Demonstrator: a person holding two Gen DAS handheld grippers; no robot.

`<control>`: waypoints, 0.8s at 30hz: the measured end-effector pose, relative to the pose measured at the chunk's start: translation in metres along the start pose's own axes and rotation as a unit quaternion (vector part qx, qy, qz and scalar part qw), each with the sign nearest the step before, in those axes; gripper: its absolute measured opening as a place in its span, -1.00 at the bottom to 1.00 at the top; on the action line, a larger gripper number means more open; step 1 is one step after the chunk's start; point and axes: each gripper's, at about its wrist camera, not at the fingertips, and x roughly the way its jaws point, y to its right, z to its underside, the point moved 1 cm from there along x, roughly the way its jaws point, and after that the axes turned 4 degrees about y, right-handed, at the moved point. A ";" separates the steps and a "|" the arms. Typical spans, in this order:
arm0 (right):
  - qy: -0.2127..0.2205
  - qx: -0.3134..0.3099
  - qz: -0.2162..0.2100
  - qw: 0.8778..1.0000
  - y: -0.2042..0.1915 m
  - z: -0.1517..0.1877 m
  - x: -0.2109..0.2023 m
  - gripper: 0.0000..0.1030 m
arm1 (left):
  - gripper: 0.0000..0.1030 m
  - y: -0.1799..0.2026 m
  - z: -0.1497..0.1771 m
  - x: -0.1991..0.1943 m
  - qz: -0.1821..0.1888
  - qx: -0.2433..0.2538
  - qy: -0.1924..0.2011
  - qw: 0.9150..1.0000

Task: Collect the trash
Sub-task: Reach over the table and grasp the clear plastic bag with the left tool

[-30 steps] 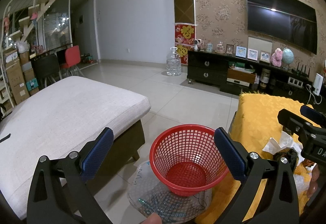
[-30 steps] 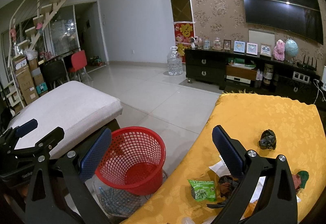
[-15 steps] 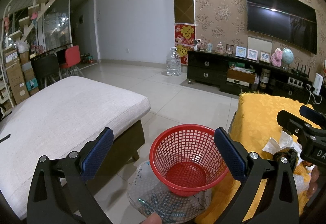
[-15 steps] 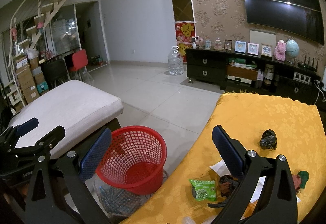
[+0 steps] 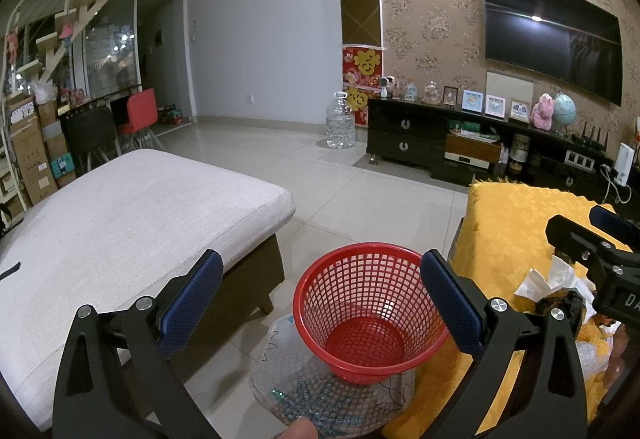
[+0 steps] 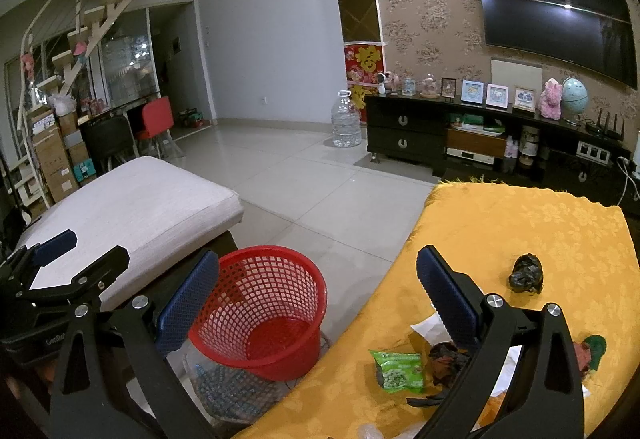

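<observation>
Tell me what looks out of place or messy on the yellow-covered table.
Trash litters the yellow tablecloth: a green snack packet, a crumpled black bag lying apart, white tissue and dark scraps. The red basket on the floor is empty. Both claws are open.

Floor (image 5: 240,159): pale glossy tiles, reflections of ceiling light. Far wall (image 5: 260,19): plain white. Right wall: floral wallpaper (image 5: 432,11), wall-mounted television (image 5: 548,35) (screen dark). Below television: long black cabinet (image 5: 420,135) with framed pictures (image 5: 472,101), globe (image 5: 564,110). Large water bottle (image 5: 340,121) on floor beside cabinet. Left foreground: grey upholstered ottoman (image 5: 120,215). Left background: open staircase (image 5: 76,15), stacked cardboard boxes (image 5: 28,155), red chair (image 5: 140,115), black chair (image 5: 90,133).
</observation>
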 end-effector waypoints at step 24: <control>0.005 0.088 0.136 0.987 0.118 0.000 -0.058 0.87 | 0.85 0.026 0.006 0.002 0.037 0.015 -0.015 0.999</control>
